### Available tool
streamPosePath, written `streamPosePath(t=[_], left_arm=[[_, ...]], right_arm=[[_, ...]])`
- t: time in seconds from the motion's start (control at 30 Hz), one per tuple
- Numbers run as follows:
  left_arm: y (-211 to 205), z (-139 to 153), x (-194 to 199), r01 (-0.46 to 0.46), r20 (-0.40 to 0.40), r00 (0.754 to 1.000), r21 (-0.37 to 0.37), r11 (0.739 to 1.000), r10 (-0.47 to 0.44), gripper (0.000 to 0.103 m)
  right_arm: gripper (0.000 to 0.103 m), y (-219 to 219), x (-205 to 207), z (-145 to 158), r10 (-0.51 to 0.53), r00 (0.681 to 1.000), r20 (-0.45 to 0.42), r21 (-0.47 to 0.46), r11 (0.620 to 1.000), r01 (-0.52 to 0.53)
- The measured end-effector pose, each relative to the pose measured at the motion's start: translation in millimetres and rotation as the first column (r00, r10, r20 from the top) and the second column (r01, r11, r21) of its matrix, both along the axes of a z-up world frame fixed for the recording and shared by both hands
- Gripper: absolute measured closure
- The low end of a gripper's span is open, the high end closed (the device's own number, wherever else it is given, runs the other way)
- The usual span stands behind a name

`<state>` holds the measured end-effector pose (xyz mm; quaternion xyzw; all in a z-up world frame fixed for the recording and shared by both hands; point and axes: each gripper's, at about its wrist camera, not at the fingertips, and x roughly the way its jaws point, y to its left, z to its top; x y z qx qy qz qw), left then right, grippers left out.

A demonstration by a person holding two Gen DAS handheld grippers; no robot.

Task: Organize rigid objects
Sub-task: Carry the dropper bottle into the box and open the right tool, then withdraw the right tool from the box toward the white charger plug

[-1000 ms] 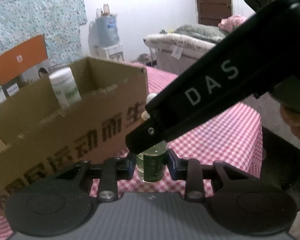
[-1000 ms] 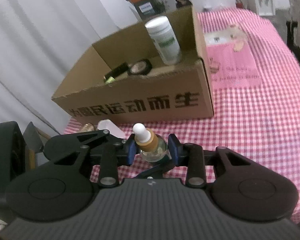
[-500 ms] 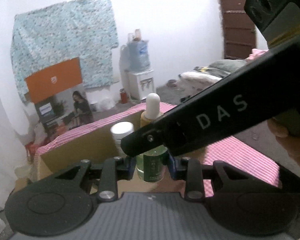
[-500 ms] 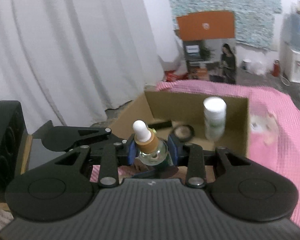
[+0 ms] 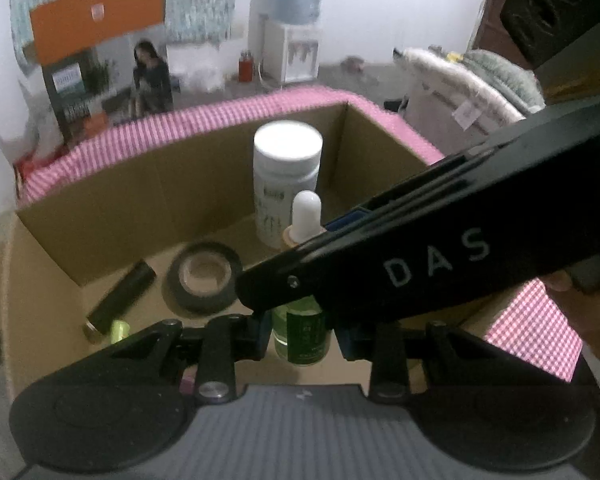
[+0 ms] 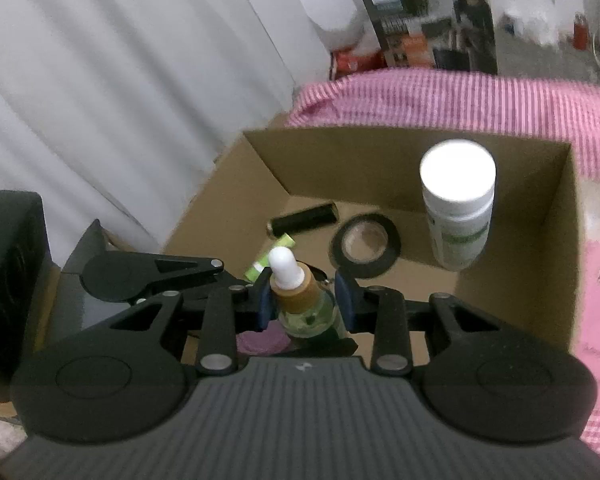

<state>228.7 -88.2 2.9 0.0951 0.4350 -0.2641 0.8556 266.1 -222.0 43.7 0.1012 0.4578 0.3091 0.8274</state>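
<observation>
Black gripper point(image 6: 302, 304); blue pads point(image 6: 263, 304); "DAS" lettering

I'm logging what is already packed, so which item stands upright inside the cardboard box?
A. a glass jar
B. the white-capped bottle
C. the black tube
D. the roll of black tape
B: the white-capped bottle stands on its base in the cardboard box, while the roll of black tape and black tube lie flat.

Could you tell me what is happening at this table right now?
A person is packing small items into a cardboard box on a pink checked tablecloth. Both grippers are closed on one green dropper bottle: the right gripper near its shoulder, the left gripper lower down, holding it over the open box. Inside are a white pill bottle standing upright, a black tape roll lying flat and a black tube.
</observation>
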Motion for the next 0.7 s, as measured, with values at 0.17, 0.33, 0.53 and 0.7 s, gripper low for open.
streamPosePath(t=[0.17,0.33,0.53,0.7], left_arm=[[0.8,-11.6,4.8,0.002,-0.060,0.998,-0.022,1.000,-0.004,0.066],[0.2,-17.0,8.0,-0.004,-0.062,0.998,-0.014,1.000,0.003,0.065],[1.4,-2.6,-0.3,-0.017,-0.008,1.000,-0.024,1.000,0.017,0.048],[5.4,15.2,-13.2,-0.024,0.046,0.999,-0.035,0.999,0.025,0.033]], right_arm=[[0.075,-4.4,11.2,-21.1,0.002,0.998,-0.066,0.046,0.999,0.001],[0.075,-0.8,18.2,-33.4,0.005,0.996,-0.091,0.054,0.999,0.000],[0.073,-10.8,15.7,-27.6,-0.027,0.998,-0.063,0.063,0.998,0.031],[0.059,-29.9,-8.2,-4.8,-0.078,0.997,0.009,0.080,0.994,0.077]])
